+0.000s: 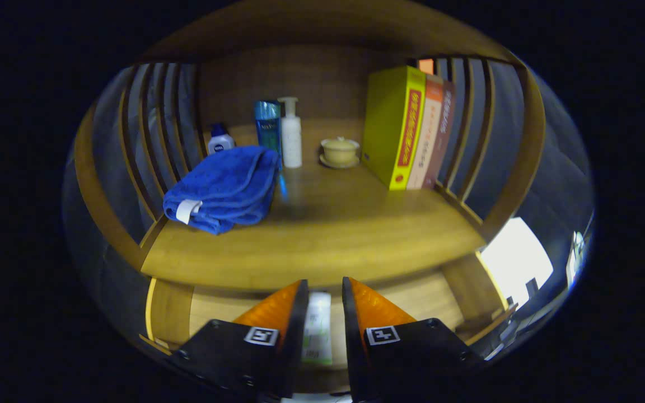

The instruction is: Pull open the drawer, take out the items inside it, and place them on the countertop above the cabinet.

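- The tongs (322,313) sit low over the open drawer (216,310), fingers set narrow with a white-and-green pack (318,327) between them.
- Whether both fingers press on the pack cannot be told; its sides are hidden behind the finger edges.
- The drawer is pulled out below the front edge of the worktop (322,235); its pale wooden floor lies to either side of the tongs.
- Beyond the tongs, on the worktop: a folded blue towel (221,187) ahead to the left, two bottles (280,131) and a small jar (220,141) further back, a lidded cup on a saucer (340,152) straight ahead, upright books (406,129) ahead to the right.
- Judged step: taking the pack out of the drawer; opening is done.
- Next move calls for a confirmed grip, a lift clear of the worktop's front edge, then a set-down on the bare wood just ahead, short of the towel and books.
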Tool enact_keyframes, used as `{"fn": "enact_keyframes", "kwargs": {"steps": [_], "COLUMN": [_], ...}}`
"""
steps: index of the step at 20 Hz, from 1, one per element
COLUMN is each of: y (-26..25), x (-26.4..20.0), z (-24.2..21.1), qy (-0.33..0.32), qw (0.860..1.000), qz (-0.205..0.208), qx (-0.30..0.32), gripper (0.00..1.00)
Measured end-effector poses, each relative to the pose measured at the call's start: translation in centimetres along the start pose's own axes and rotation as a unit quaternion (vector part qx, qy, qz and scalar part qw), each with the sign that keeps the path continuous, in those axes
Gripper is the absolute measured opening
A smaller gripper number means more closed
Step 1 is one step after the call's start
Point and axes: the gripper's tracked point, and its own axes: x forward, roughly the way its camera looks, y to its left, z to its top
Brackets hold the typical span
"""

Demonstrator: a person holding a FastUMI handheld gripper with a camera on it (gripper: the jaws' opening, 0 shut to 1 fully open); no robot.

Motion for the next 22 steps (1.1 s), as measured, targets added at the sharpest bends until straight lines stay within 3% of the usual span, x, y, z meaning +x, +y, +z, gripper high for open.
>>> {"fn": "enact_keyframes", "kwargs": {"steps": [2, 3, 4, 9, 17, 20, 22], "y": [-0.4, -0.7, -0.5, 0.9, 0.7, 1.2, 1.5], "x": [0.1, 0.1, 0.6, 5.2, 8.4, 8.8, 9.1], "z": [-2.6, -3.7, -4.5, -7.5, -9.4, -10.8, -10.3], "qy": [0.038, 0.059, 0.069, 0.134, 0.182, 0.210, 0.191], "qw": [0.999, 0.998, 0.997, 0.991, 0.983, 0.976, 0.979], "qz": [-0.015, -0.024, -0.023, -0.010, -0.005, 0.008, 0.009], "qx": [0.017, 0.023, 0.021, 0.007, 0.035, 0.057, 0.065], "gripper": [0.53, 0.55, 0.64, 0.91, 0.90, 0.72, 0.60]}}
